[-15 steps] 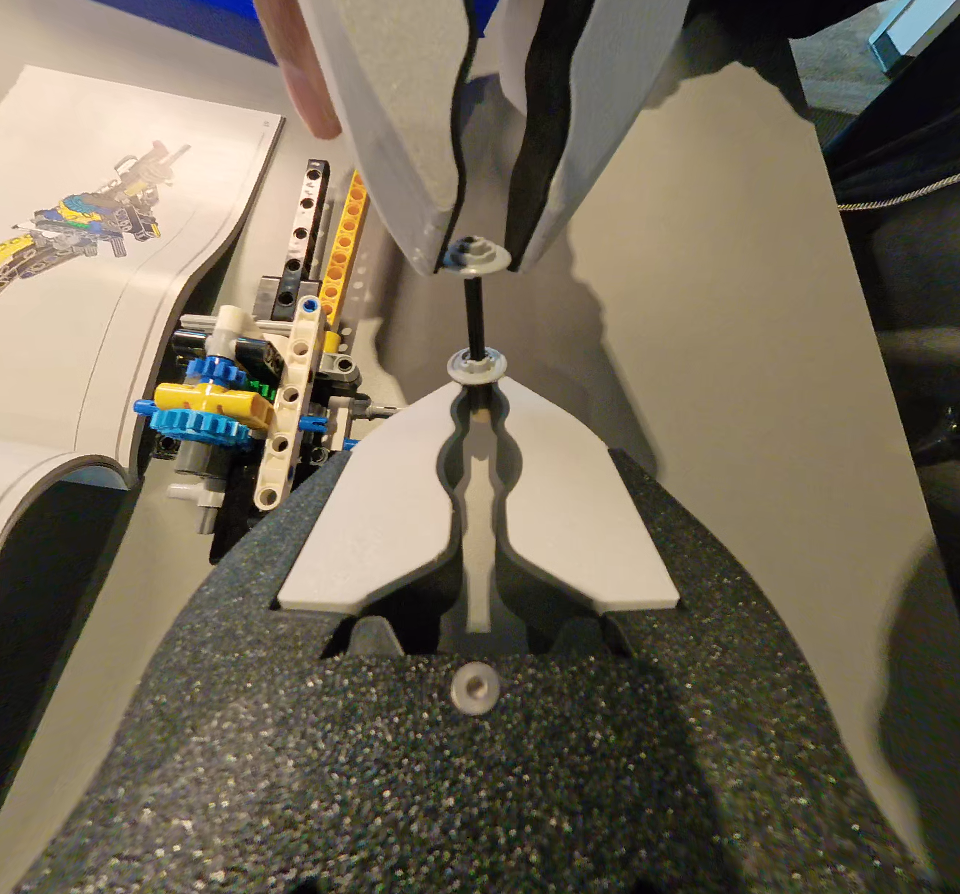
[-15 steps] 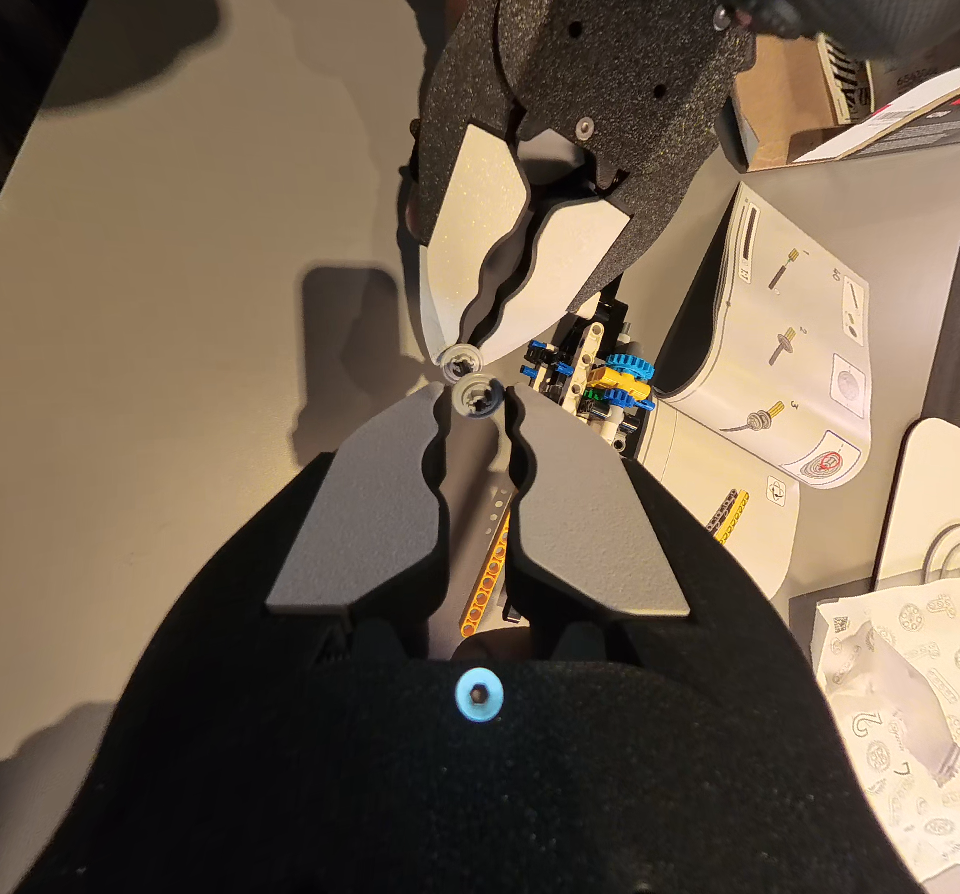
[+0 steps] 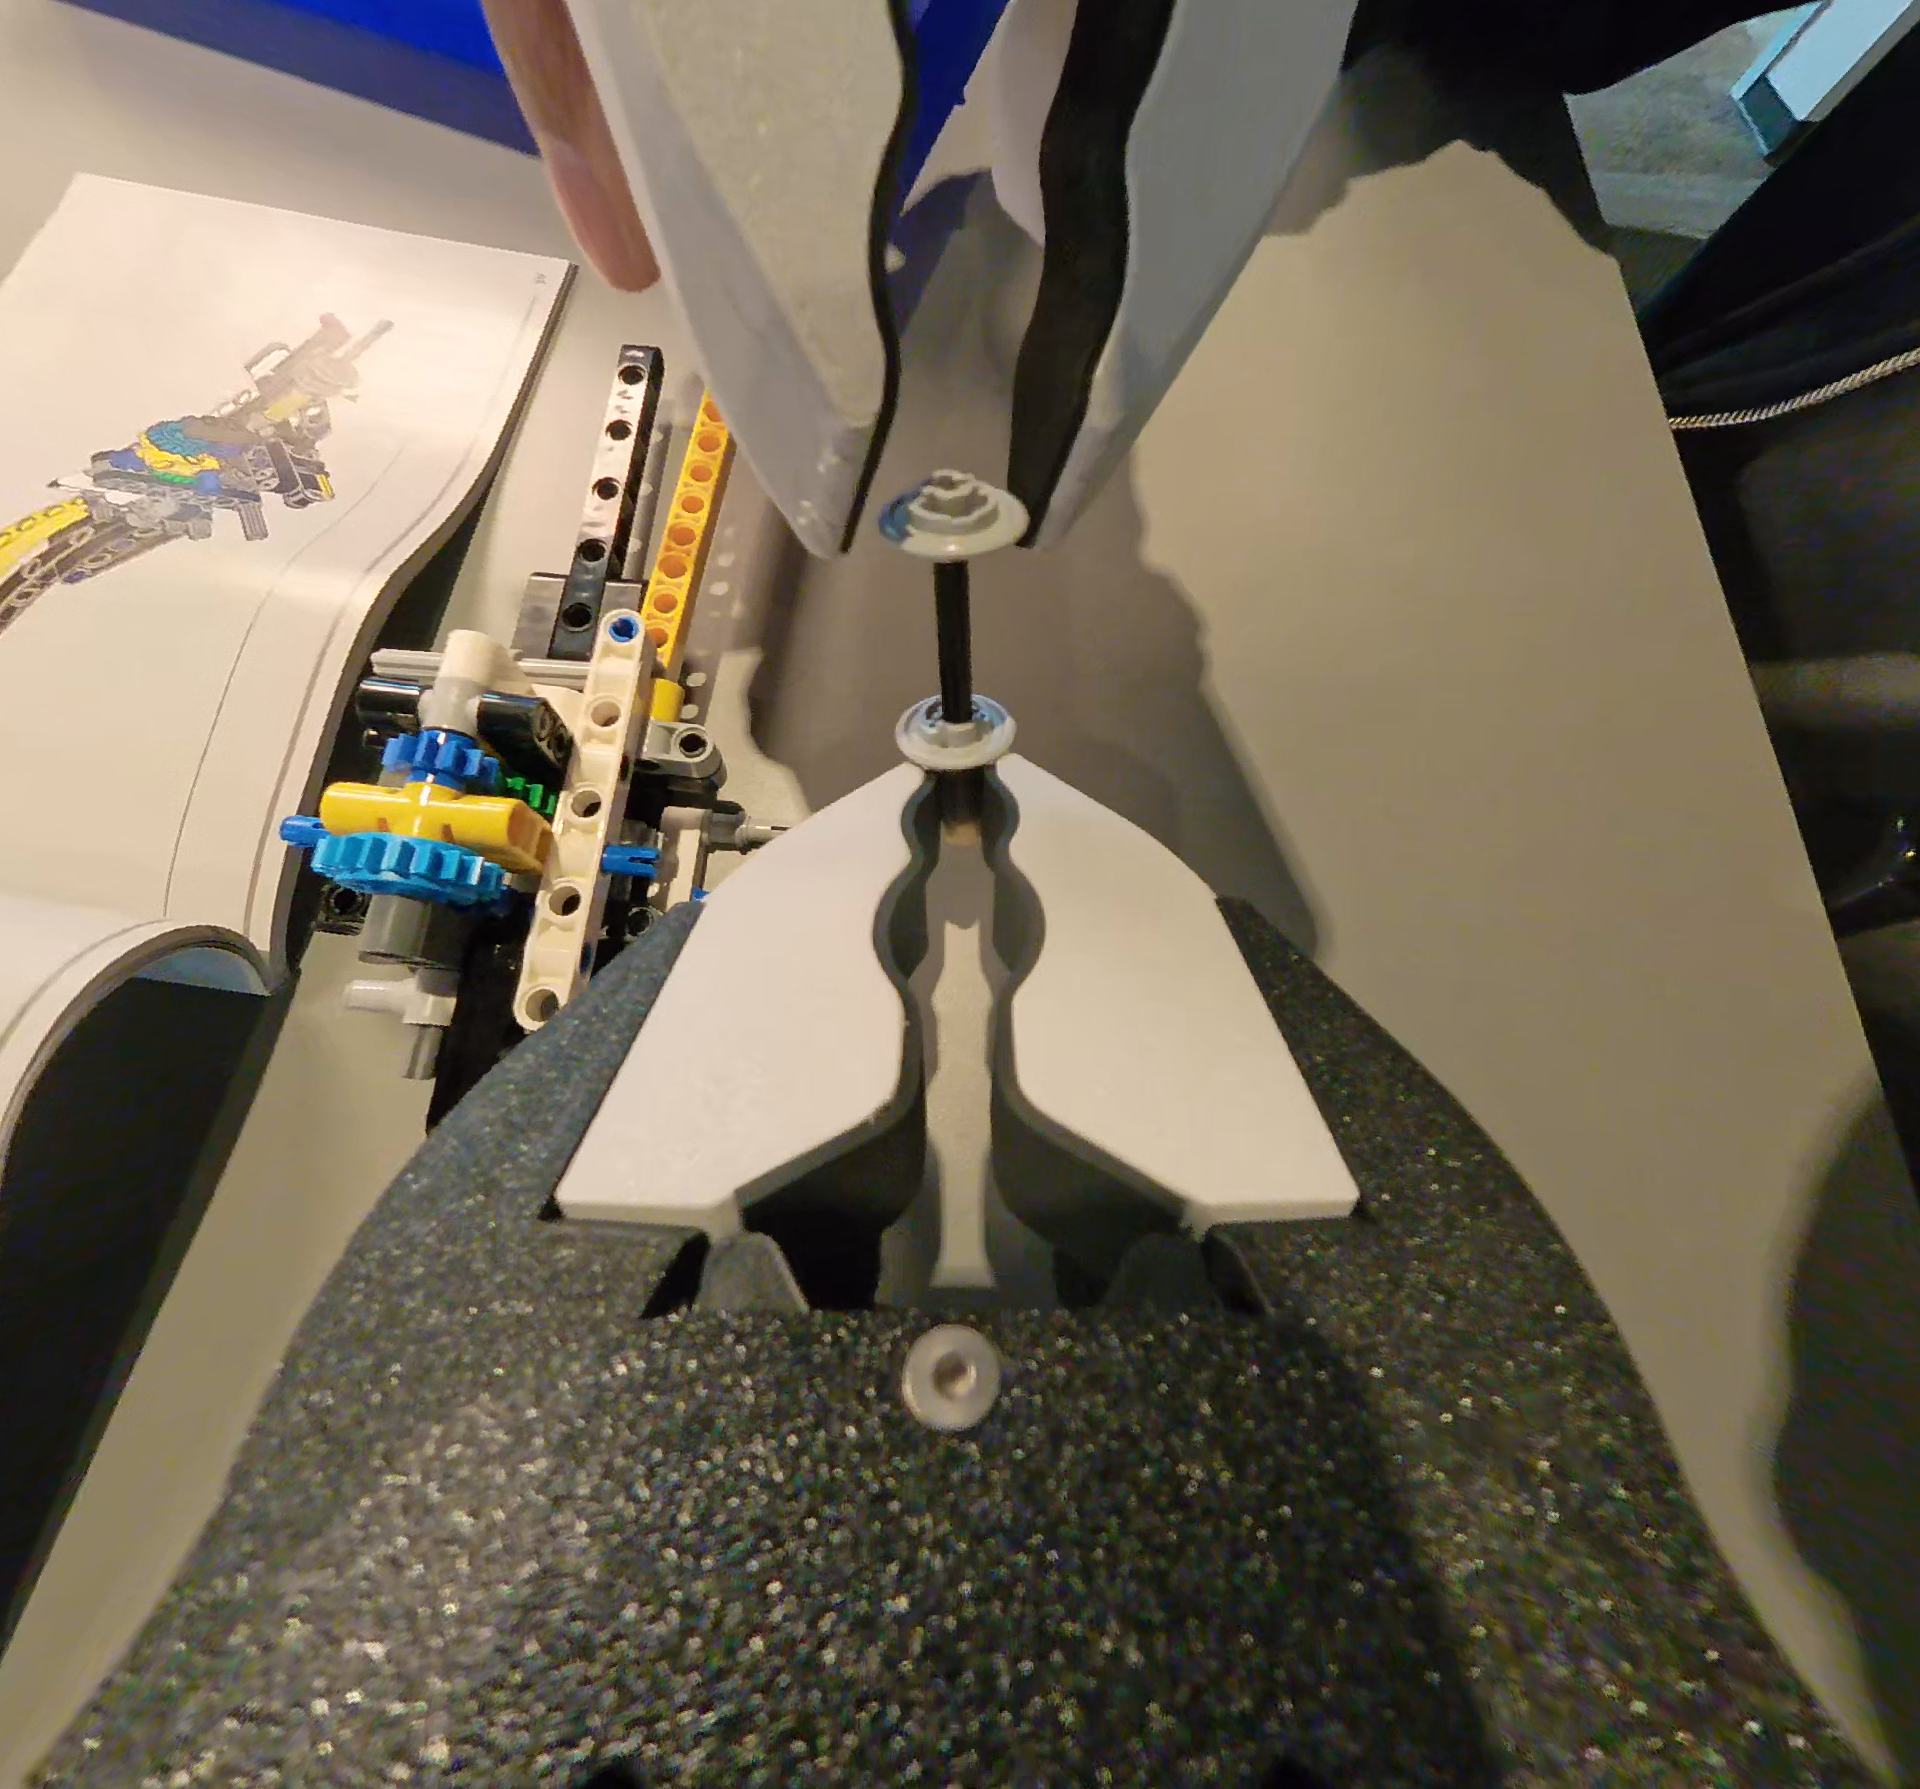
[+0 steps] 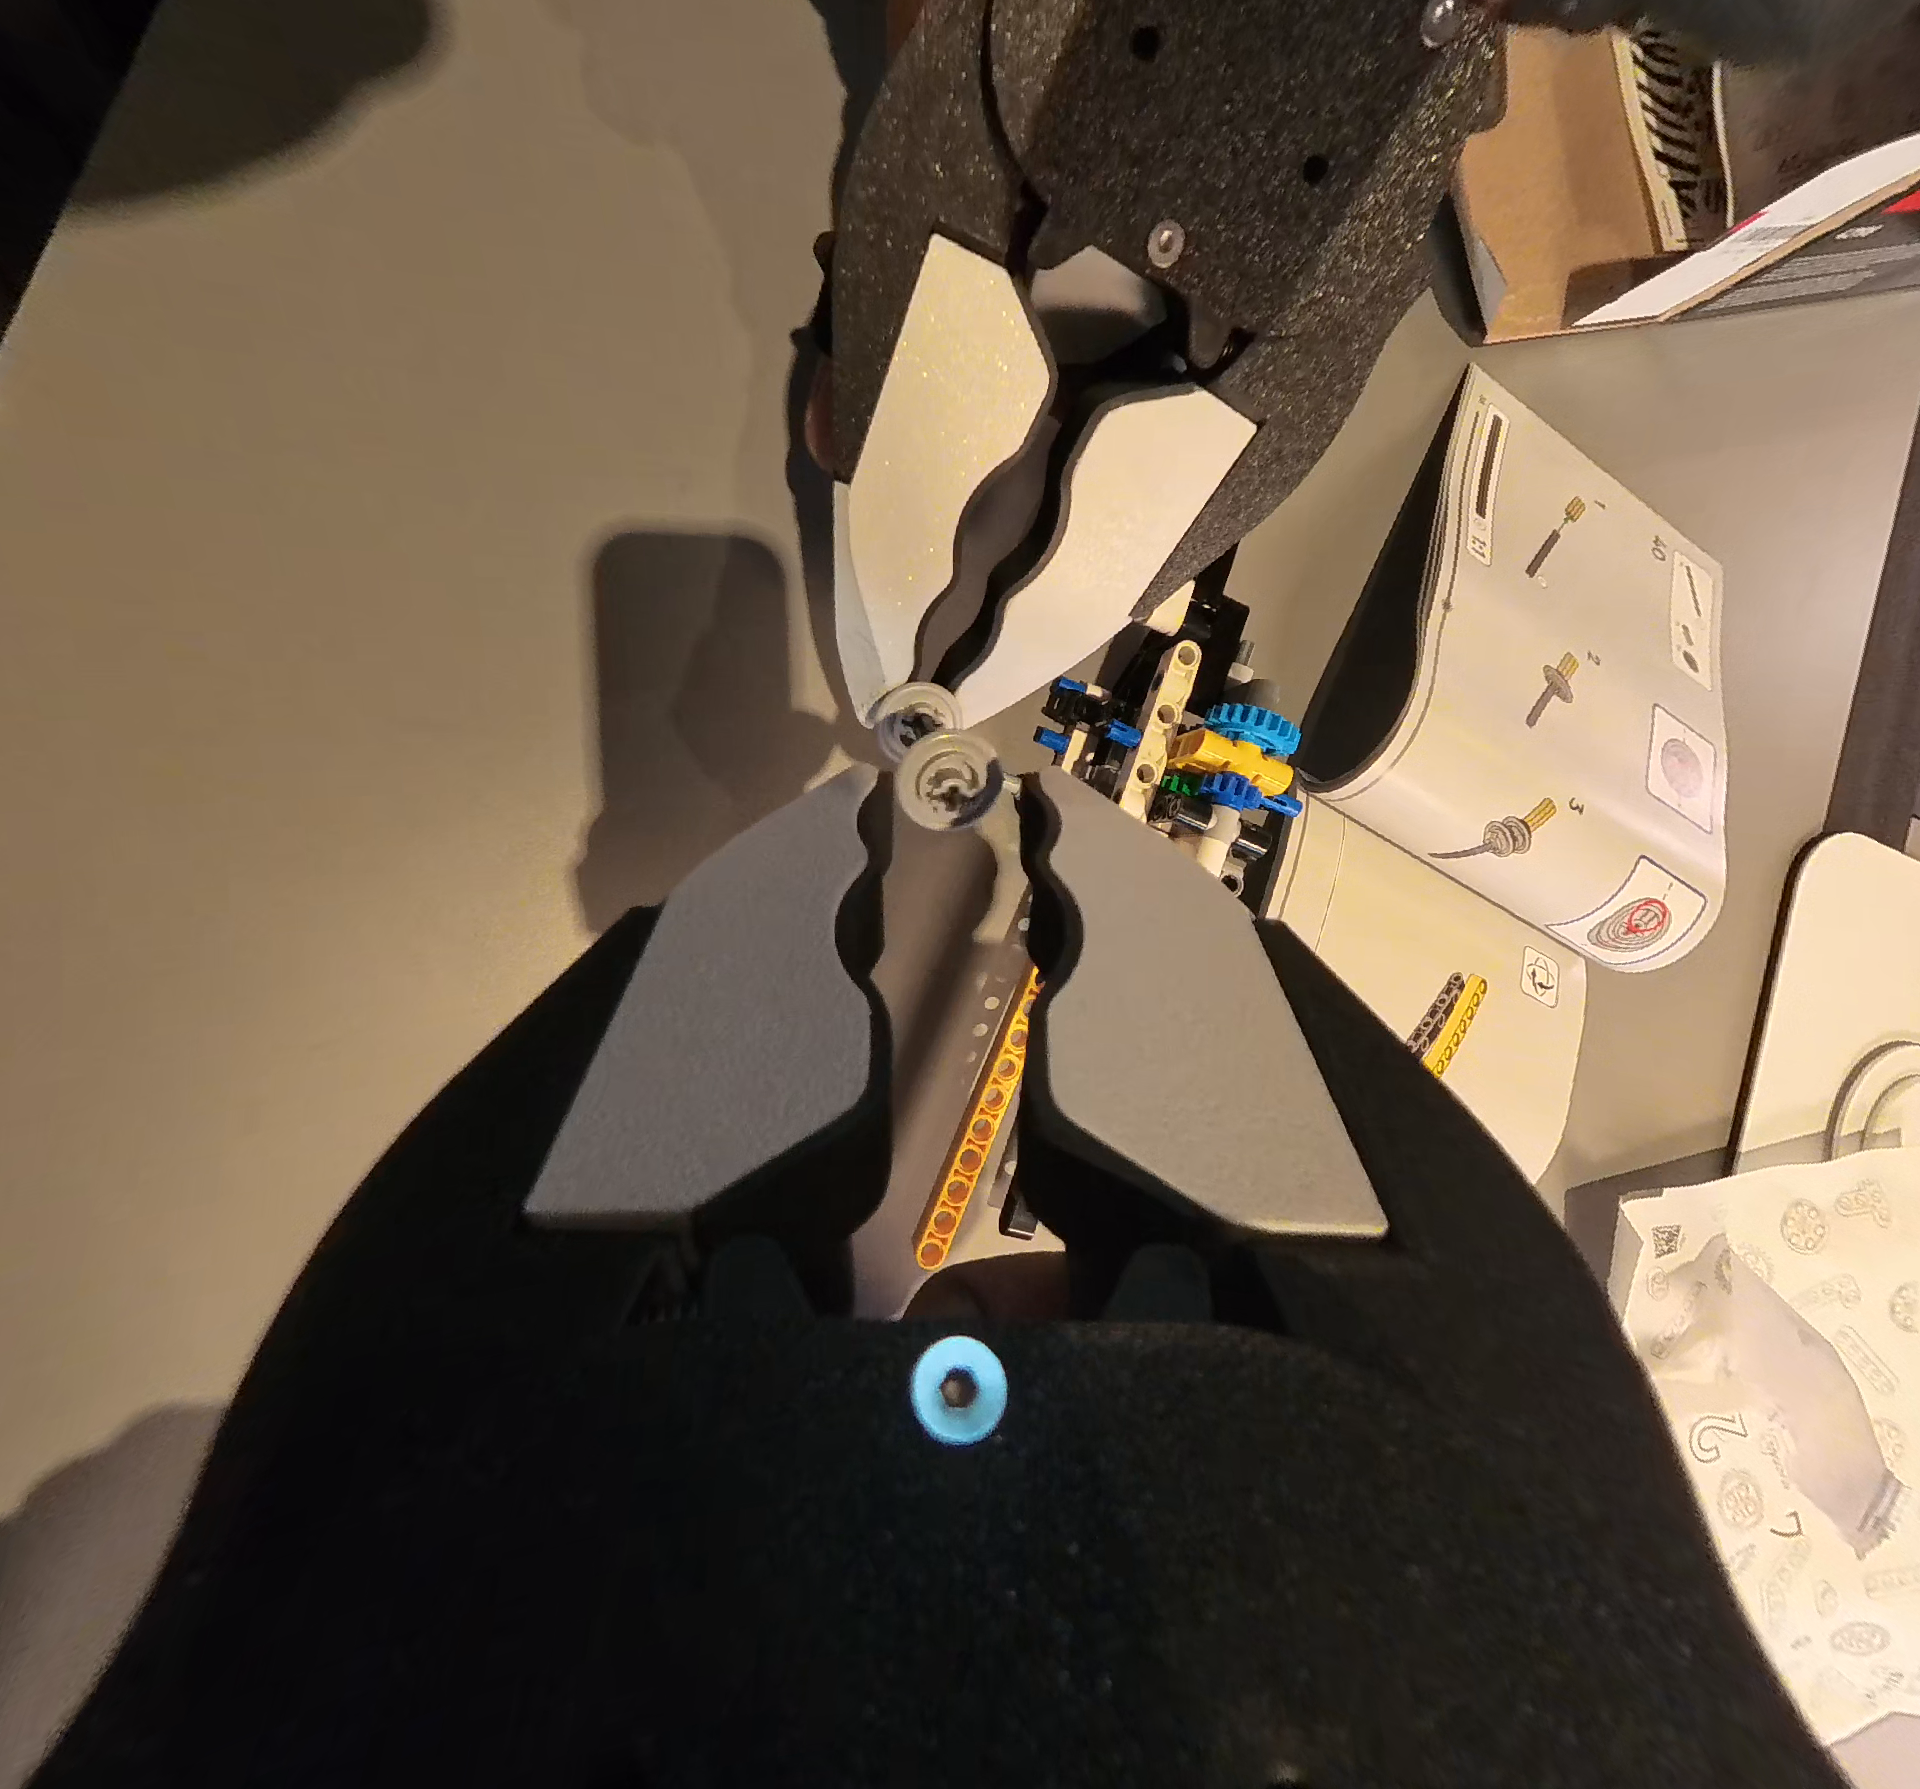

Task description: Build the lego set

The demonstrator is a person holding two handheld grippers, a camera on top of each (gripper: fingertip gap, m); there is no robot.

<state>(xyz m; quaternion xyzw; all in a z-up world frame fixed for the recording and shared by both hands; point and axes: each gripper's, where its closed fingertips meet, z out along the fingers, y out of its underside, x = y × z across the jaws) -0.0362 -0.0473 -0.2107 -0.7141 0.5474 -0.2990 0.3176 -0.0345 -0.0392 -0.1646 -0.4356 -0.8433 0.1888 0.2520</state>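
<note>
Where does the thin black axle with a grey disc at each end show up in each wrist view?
Left wrist view: thin black axle at centre, upright between both grippers' tips.
Right wrist view: seen end-on, only its grey discs show, just left of centre.
Shared landmark: the blue-and-yellow geared lego assembly beside the open instruction booklet.

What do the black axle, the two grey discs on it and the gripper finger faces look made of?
Black axle: likely hard plastic, slightly glossy. The upper grey disc and lower grey disc: moulded plastic, smooth, with crisp rims. Finger faces of the left gripper: matte pale grey, faintly grainy, possibly printed plastic or rubbery padding; unclear which.
</note>
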